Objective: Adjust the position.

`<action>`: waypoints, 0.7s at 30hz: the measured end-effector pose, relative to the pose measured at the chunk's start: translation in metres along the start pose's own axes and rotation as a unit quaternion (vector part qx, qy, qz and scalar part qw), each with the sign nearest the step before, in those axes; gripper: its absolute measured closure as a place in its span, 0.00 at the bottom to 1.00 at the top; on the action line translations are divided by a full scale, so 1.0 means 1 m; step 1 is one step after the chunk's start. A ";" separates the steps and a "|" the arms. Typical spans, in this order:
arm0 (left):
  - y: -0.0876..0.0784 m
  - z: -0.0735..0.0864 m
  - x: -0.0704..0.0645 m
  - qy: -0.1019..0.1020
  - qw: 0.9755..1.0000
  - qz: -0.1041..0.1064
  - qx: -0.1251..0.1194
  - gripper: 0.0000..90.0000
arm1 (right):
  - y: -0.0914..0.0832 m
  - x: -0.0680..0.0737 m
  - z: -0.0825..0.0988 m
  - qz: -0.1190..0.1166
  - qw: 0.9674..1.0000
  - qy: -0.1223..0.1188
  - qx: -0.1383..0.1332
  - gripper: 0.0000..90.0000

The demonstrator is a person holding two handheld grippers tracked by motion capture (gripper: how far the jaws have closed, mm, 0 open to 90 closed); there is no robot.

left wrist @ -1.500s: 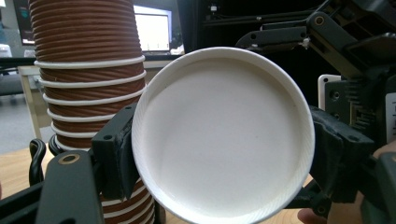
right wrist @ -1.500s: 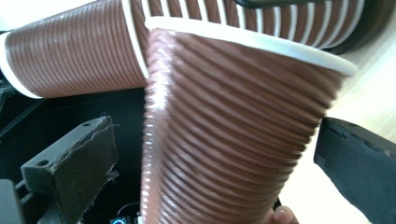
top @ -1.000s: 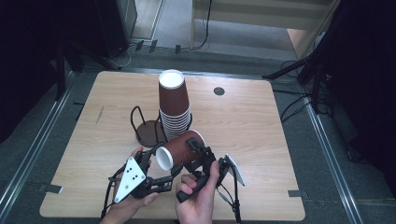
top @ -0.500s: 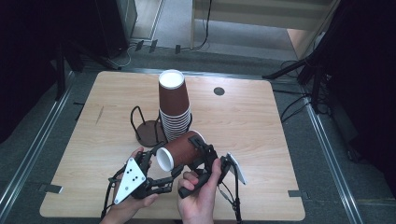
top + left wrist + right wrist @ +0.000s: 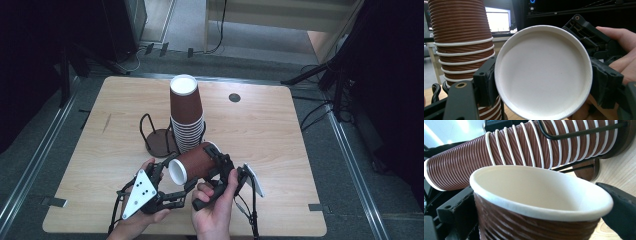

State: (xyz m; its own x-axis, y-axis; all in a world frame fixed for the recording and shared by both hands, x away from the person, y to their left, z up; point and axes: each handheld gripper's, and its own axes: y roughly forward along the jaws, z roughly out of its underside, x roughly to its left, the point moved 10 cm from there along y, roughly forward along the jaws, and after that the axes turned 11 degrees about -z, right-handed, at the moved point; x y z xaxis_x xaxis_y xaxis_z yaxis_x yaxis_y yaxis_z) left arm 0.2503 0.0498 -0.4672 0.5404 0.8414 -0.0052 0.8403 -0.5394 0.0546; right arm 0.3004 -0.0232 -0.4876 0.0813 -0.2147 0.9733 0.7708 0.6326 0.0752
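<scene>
A brown ribbed paper cup lies on its side in the air above the table's front, held between my two grippers. Its white base faces the left gripper view, and its open mouth faces the right gripper view. My left gripper, the one with the white three-cornered plate, is shut on the base end, with a black jaw on each side of the disc. My right gripper is shut on the cup near its rim. A tall stack of upturned brown cups stands just behind in a wire holder.
An empty black wire holder with a brown base stands left of the stack. The wooden table has a small dark round hole at the back. Dark equipment and cables surround the table on the floor.
The cup and the right hand have edged slightly to the right. The left hand has stayed where it was, and both grips are unchanged.
</scene>
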 end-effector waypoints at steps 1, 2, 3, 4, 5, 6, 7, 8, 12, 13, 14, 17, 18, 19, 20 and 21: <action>0.000 0.000 0.000 0.001 1.000 0.001 0.001 0.25 | 0.000 0.000 0.000 0.000 1.000 0.001 0.001 0.01; 0.000 0.000 0.000 0.001 1.000 0.000 0.001 0.25 | 0.000 0.000 0.000 0.000 1.000 0.001 0.001 0.02; 0.000 0.000 0.000 0.001 1.000 0.000 0.001 0.25 | 0.000 0.000 0.000 0.000 1.000 0.003 0.001 0.02; 0.000 0.000 0.000 0.000 1.000 0.000 0.000 0.25 | 0.000 -0.001 0.000 0.000 1.000 0.001 0.001 0.02; 0.000 0.000 0.001 0.001 1.000 0.000 0.001 0.25 | 0.000 0.000 0.000 -0.001 1.000 0.003 0.001 0.03; 0.000 0.000 0.001 0.001 1.000 0.000 0.001 0.25 | 0.000 -0.001 0.000 -0.001 1.000 0.003 0.001 0.03; 0.000 0.000 0.001 0.001 1.000 0.000 0.001 0.25 | 0.000 -0.001 0.000 -0.002 1.000 0.003 0.002 0.03; 0.000 0.000 0.001 0.000 1.000 0.001 0.001 0.25 | 0.000 0.000 0.000 -0.003 1.000 0.005 0.001 0.03; -0.001 0.000 0.001 -0.006 1.000 0.007 0.001 0.25 | -0.001 0.002 0.001 -0.005 1.000 0.008 0.003 0.04; -0.001 0.000 0.001 -0.006 1.000 0.007 0.001 0.25 | -0.001 0.002 0.001 -0.005 1.000 0.008 0.003 0.04; -0.001 0.000 0.001 -0.008 1.000 0.007 0.003 0.25 | -0.001 0.002 0.001 -0.005 1.000 0.010 0.004 0.05; 0.000 0.003 0.002 -0.008 1.000 0.005 0.012 0.25 | -0.001 0.001 0.002 -0.003 1.000 0.018 0.007 0.08; 0.000 0.003 0.002 -0.008 1.000 0.005 0.012 0.25 | -0.001 0.001 0.002 -0.003 1.000 0.018 0.007 0.08; -0.001 0.004 0.003 -0.008 1.000 0.005 0.017 0.24 | -0.001 0.000 0.002 0.003 1.000 0.018 0.006 0.08; -0.001 0.004 0.003 -0.008 1.000 0.005 0.017 0.24 | -0.001 0.000 0.002 0.003 1.000 0.018 0.006 0.08; -0.002 0.004 0.003 -0.006 1.000 0.004 0.018 0.24 | -0.001 0.000 0.002 0.003 1.000 0.021 0.008 0.09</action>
State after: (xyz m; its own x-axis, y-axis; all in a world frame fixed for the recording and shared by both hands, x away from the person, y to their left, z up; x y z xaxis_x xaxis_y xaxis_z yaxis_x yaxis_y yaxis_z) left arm 0.2507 0.0531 -0.4710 0.5479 0.8364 -0.0174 0.8365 -0.5476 0.0183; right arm 0.2983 -0.0223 -0.4870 0.1125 -0.2410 0.9640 0.7596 0.6463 0.0730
